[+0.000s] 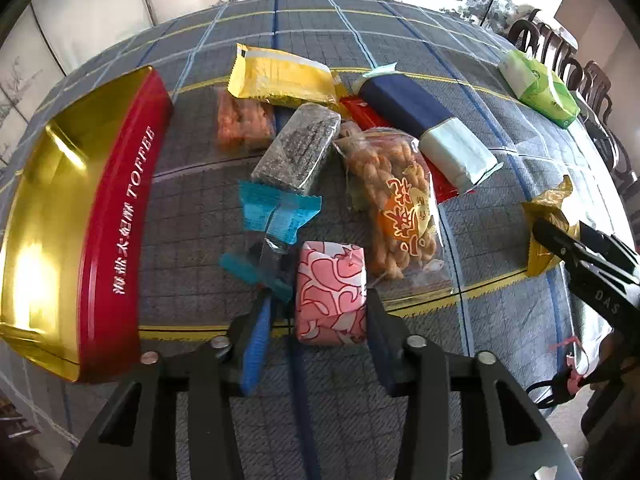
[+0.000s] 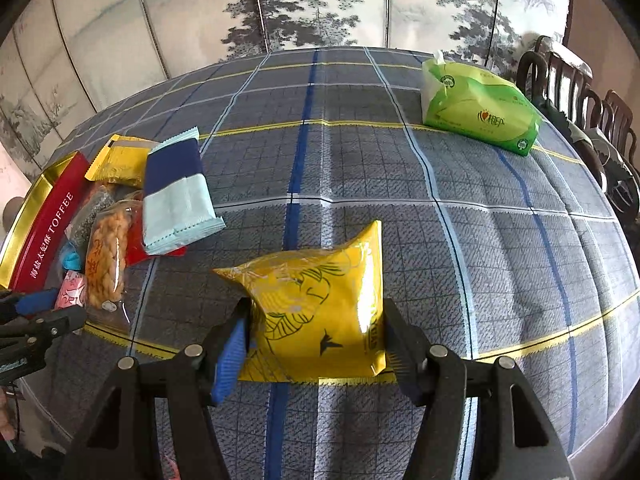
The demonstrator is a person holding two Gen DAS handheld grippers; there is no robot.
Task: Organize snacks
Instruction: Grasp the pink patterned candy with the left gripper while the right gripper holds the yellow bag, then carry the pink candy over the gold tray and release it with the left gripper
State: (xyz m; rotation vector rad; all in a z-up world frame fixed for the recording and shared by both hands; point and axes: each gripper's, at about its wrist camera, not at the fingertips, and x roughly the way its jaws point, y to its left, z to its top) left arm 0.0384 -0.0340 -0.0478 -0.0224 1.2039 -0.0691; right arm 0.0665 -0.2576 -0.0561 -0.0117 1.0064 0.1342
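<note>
Little is judged done: the red toffee tin with gold interior [image 1: 120,216] lies empty at the bench's left. A pink-and-white wrapped snack [image 1: 331,292] is flanked by the left gripper [image 1: 320,320], contact uncertain. A yellow foil snack pouch [image 2: 320,312] is pinched by the right gripper [image 2: 316,340]. The heap (twisted fried-dough packet [image 1: 396,208] included) awaits sorting.

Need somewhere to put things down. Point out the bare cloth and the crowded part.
Bare cloth lies between the yellow packet and the green tissue pack. Crowded: the snack pile beside the toffee tin.
</note>
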